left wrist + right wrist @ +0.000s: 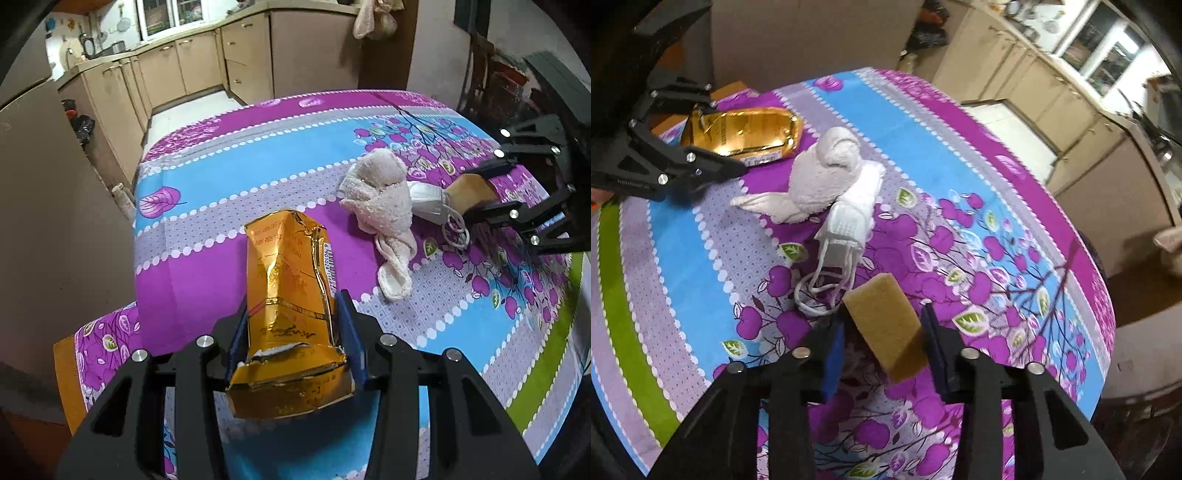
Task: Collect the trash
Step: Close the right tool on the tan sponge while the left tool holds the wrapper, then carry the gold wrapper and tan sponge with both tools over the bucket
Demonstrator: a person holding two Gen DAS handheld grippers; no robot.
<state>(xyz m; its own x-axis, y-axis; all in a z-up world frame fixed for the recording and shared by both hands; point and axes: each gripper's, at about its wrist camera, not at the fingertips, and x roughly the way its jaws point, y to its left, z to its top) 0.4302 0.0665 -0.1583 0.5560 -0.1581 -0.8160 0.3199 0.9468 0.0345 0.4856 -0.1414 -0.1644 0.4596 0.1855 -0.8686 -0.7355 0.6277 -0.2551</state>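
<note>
My left gripper (pixel 291 314) is shut on a crumpled gold foil packet (pixel 288 295), holding it over the near part of the cloth-covered table (pixel 221 177). The packet also shows in the right wrist view (pixel 742 131), with the left gripper (pixel 716 136) around it. My right gripper (pixel 882 325) is shut on a tan sponge block (pixel 886 325), just above the cloth. The block (pixel 471 192) and right gripper (pixel 491 188) show at right in the left wrist view. A white face mask (pixel 846 229) lies just beyond the block.
A pale rolled towel (pixel 384 192) lies mid-table, touching the mask (pixel 430 203); it also shows in the right wrist view (pixel 820 177). Kitchen cabinets (pixel 207 62) stand beyond the table's far edge. A wooden surface (pixel 62 369) sits by the near left corner.
</note>
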